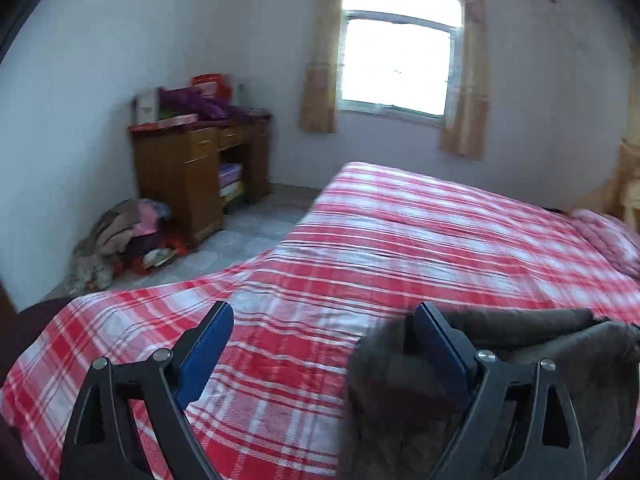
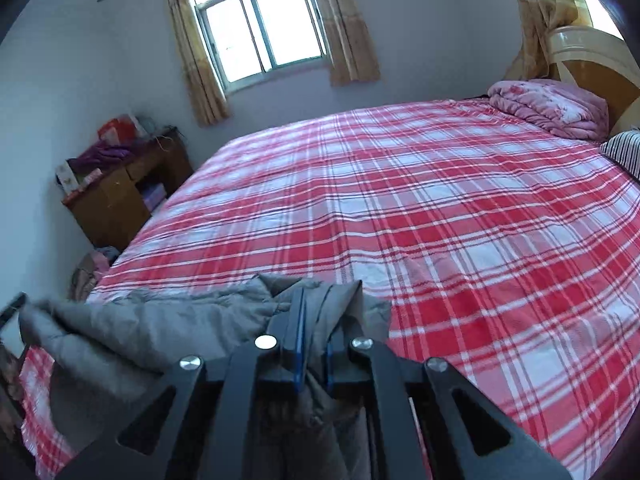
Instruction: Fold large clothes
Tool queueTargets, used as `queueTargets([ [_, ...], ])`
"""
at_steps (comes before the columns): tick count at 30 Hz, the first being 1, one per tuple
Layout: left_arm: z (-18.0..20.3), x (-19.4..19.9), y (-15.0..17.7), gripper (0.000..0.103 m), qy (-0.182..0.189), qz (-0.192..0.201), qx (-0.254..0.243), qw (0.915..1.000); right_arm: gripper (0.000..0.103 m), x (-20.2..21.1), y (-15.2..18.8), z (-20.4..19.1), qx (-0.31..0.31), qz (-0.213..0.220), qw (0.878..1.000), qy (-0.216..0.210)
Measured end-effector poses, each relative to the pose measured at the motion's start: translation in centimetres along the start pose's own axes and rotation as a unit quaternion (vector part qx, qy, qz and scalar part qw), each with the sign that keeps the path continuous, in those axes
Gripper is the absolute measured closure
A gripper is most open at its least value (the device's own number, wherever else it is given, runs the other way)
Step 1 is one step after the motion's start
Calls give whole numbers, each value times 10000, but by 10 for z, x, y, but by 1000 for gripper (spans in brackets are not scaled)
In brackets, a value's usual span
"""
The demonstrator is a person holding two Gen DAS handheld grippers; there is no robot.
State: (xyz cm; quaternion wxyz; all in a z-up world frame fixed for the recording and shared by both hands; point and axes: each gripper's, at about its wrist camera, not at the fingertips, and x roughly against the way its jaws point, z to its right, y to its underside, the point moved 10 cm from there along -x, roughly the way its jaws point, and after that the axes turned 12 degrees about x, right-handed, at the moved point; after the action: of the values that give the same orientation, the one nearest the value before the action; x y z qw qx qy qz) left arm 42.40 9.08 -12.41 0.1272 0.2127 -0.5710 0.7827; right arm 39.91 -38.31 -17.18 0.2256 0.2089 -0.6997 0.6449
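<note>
A large grey padded garment (image 2: 160, 328) lies bunched at the near edge of a bed with a red plaid sheet (image 2: 440, 200). My right gripper (image 2: 316, 316) is shut on a fold of this garment, and grey cloth runs up between its blue pads and drapes over them. In the left wrist view the same grey garment (image 1: 400, 400) lies low on the right, under and behind the right finger. My left gripper (image 1: 324, 314) stands wide open above the plaid sheet (image 1: 400, 240) with nothing between its fingers.
A wooden desk (image 1: 192, 168) piled with things stands against the far left wall, with a heap of clothes (image 1: 124, 236) on the floor beside it. A folded pink quilt (image 2: 552, 108) and a striped pillow (image 2: 624, 148) lie at the headboard end.
</note>
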Motion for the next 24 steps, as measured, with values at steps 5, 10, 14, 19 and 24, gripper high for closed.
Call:
queueTargets([
  [5, 31, 26, -1, 11, -612, 768, -543, 9937, 8, -20, -18, 15, -461, 189, 9970, 588],
  [10, 107, 36, 36, 6, -333, 1100, -1834, 9763, 8, -5, -16, -40, 124, 293, 9987, 406],
  [14, 151, 12, 79, 6, -236, 1099, -2817, 9529, 8, -15, 9, -115, 1171, 42, 9931, -39],
  [19, 152, -52, 100, 6, -715, 704, -3141, 9441, 9, -57, 18, -127, 1833, -278, 9825, 180],
  [24, 124, -113, 107, 6, -1095, -90, -2521, 9614, 10, -98, 27, -82, 1381, -606, 9873, 495],
])
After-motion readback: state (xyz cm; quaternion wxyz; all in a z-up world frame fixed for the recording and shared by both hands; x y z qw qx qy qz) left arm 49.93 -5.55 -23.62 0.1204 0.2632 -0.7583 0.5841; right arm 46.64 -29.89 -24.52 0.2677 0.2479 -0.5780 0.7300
